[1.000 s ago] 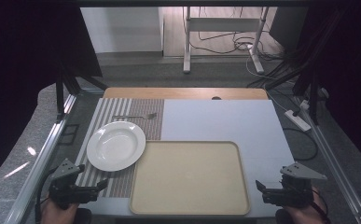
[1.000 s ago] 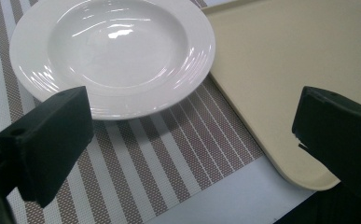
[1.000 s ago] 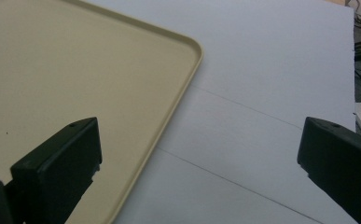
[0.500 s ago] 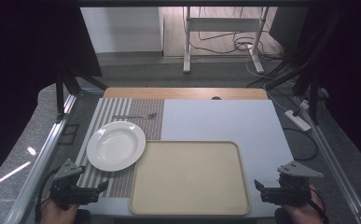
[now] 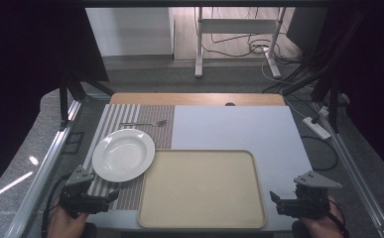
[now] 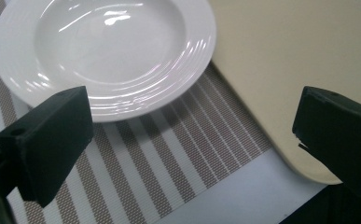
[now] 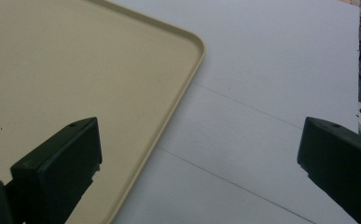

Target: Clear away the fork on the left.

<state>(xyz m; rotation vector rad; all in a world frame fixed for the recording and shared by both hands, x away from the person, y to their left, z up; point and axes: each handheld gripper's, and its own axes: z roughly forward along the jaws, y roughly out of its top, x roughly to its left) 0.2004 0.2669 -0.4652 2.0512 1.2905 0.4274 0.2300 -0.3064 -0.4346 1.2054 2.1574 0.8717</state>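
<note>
Beside tray (image 5: 202,188) | left gripper (image 5: 111,196); right gripper (image 5: 274,197) | jaws apart

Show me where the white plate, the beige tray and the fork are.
white plate (image 5: 123,154), high view, middle of its bowl
beige tray (image 5: 202,188), high view, bare flat floor
fork (image 5: 144,123), high view, middle of its handle

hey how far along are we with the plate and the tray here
Barely started, by the look of it. The white plate sits on the striped placemat, its rim at the beige tray's edge, and the tray holds nothing. A fork lies beyond the plate. Both tools are open and holding nothing: the left tool points at the plate, the right tool at the tray's corner. Any grasping or moving is left.
</note>
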